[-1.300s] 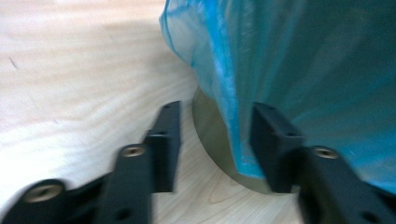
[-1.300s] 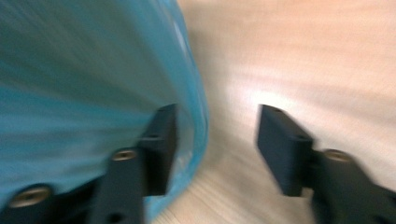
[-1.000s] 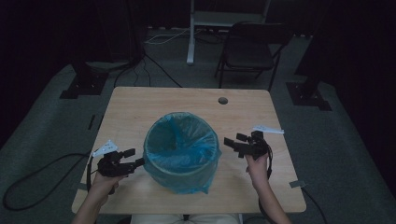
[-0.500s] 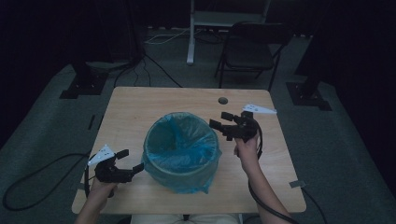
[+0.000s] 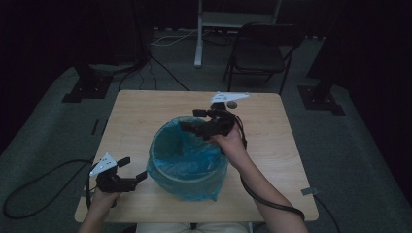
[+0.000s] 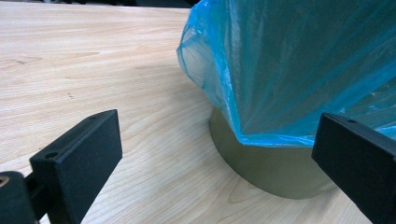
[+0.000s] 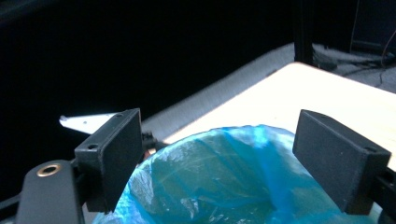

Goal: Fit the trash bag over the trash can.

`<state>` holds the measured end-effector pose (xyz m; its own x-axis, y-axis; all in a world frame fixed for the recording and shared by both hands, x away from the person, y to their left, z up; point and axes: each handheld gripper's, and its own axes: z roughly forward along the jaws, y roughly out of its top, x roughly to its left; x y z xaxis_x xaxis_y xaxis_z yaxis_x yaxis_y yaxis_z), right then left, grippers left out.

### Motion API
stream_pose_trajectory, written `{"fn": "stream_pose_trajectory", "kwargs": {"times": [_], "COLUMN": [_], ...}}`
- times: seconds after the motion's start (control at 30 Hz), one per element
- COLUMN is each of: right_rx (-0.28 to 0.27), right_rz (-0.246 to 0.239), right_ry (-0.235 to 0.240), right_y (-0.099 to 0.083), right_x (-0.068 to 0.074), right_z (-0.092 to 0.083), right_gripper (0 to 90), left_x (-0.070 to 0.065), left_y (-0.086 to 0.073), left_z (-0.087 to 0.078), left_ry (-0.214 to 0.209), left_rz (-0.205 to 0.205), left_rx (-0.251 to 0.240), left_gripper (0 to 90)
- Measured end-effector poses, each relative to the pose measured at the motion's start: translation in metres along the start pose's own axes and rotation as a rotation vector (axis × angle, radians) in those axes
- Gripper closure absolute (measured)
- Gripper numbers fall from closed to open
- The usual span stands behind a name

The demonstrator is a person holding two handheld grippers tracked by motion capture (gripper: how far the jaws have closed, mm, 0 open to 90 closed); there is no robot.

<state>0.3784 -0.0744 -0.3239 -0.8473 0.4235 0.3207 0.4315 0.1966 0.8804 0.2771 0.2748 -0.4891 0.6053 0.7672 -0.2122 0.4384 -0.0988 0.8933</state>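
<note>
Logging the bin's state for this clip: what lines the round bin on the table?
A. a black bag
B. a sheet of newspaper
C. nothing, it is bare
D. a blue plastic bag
D: a translucent blue plastic bag sits inside the bin and folds over its rim, hanging down the outside wall.

A bin [image 5: 187, 177] lined with a blue bag [image 5: 187, 145] stands on the wooden table [image 5: 141, 116]. The right gripper [image 5: 190, 120] hovers open-jawed over its far rim. The left gripper [image 5: 133, 168] sits open beside it.

One bin [image 5: 187, 182], one blue liner bag [image 5: 187, 145], two handheld grippers, one folding chair [image 5: 257, 53], and perhaps one small dark object [image 5: 232, 104] lying on the table [image 5: 141, 116].
</note>
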Motion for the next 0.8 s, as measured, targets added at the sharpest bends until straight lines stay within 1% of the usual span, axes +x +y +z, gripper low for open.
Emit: {"fn": "stream_pose_trajectory", "kwargs": {"times": [0.03, 0.07, 0.1, 0.13, 0.17, 0.23, 0.27, 0.3, 0.33, 0.37, 0.4, 0.43, 0.47, 0.5, 0.53, 0.57, 0.6, 0.67, 0.7, 0.73, 0.8], "right_rx": [0.051, 0.129, 0.129, 0.237, 0.265, 0.356, 0.406, 0.473, 0.51, 0.551, 0.551, 0.66, 0.688, 0.734, 0.734, 0.831, 0.887, 0.938, 0.952, 0.955, 0.954], "right_rz": [-0.027, -0.05, -0.05, -0.062, -0.064, -0.053, -0.062, -0.071, -0.073, -0.094, -0.094, -0.118, -0.121, -0.118, -0.118, -0.13, -0.131, -0.126, -0.121, -0.11, -0.104], "right_ry": [-0.004, -0.006, -0.006, -0.021, -0.03, -0.065, -0.083, -0.118, -0.136, -0.161, -0.161, -0.18, -0.175, -0.164, -0.164, -0.141, -0.139, -0.14, -0.133, -0.133, -0.137], "right_y": [0.004, 0.007, 0.007, 0.005, 0.003, -0.003, -0.005, -0.009, -0.01, -0.013, -0.013, -0.019, -0.021, -0.025, -0.025, -0.035, -0.041, -0.047, -0.048, -0.048, -0.047], "right_x": [0.006, 0.01, 0.01, 0.012, 0.012, 0.011, 0.01, 0.009, 0.009, 0.008, 0.008, 0.007, 0.007, 0.007, 0.007, 0.007, 0.006, 0.005, 0.004, 0.003, 0.003], "right_z": [0.011, 0.024, 0.024, 0.041, 0.046, 0.058, 0.063, 0.071, 0.075, 0.08, 0.08, 0.092, 0.096, 0.102, 0.102, 0.114, 0.12, 0.125, 0.128, 0.129, 0.13], "right_gripper": [15.7, 15.7, 15.7, 15.9, 16.1, 16.1, 16.1, 16.0, 16.0, 16.0, 16.0, 16.0, 15.9, 14.5, 14.5, 12.9, 12.9, 12.8, 12.7, 12.7, 12.7], "left_x": [0.0, 0.0, 0.0, 0.001, 0.001, 0.002, 0.003, 0.003, 0.004, 0.005, 0.005, 0.005, 0.006, 0.006, 0.006, 0.006, 0.006, 0.006, 0.006, 0.006, 0.006], "left_y": [0.0, 0.0, 0.0, 0.0, 0.0, 0.0, 0.0, 0.0, 0.001, 0.001, 0.001, 0.001, 0.002, 0.002, 0.002, 0.002, 0.002, 0.002, 0.002, 0.002, 0.002], "left_z": [-0.001, -0.002, -0.002, -0.004, -0.004, -0.006, -0.007, -0.007, -0.008, -0.008, -0.008, -0.008, -0.008, -0.008, -0.008, -0.008, -0.008, -0.008, -0.008, -0.008, -0.008], "left_ry": [0.002, 0.002, 0.002, 0.007, 0.011, 0.01, 0.015, 0.017, 0.018, 0.02, 0.02, 0.022, 0.025, 0.026, 0.026, 0.025, 0.032, 0.033, 0.033, 0.033, 0.035], "left_rz": [-0.002, -0.003, -0.003, -0.001, -0.002, -0.004, -0.003, -0.005, -0.006, -0.011, -0.011, -0.011, -0.014, -0.015, -0.015, -0.016, -0.015, -0.014, -0.014, -0.013, -0.014], "left_rx": [-0.001, -0.007, -0.007, -0.005, -0.007, -0.008, -0.006, -0.008, -0.009, -0.011, -0.011, -0.013, -0.018, -0.014, -0.014, -0.014, -0.011, -0.009, -0.009, -0.006, -0.006], "left_gripper": [2.3, 2.3, 2.3, 2.3, 2.3, 2.3, 2.3, 2.3, 2.3, 2.3, 2.3, 2.3, 2.3, 2.3, 2.3, 2.2, 2.3, 2.3, 2.2, 2.3, 2.2]}}
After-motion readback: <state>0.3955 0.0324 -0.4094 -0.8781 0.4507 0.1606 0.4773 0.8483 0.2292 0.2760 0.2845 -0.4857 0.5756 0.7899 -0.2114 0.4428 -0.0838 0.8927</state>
